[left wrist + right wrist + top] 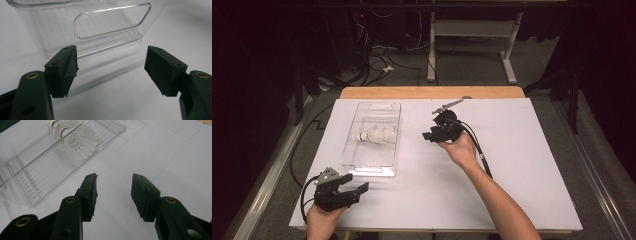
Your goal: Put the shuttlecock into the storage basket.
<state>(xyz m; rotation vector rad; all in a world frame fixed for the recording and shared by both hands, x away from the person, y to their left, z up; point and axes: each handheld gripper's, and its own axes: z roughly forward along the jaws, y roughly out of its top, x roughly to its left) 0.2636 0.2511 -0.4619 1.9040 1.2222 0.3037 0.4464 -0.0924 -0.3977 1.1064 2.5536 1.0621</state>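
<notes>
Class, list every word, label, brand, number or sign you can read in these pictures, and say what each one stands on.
None can be read.
The white feathered shuttlecocks in the clear plastic tray carry a dark band near the cork; any print there is too small and blurred.
The black jaws and the white table sheet bear no lettering.

From my remote seat: the clear tray point(373, 167) on the left half of the table point(512, 165) is the one obstacle, shuttlecock point(375, 134) lying inside. I read the right half and the near strip as open passage.
</notes>
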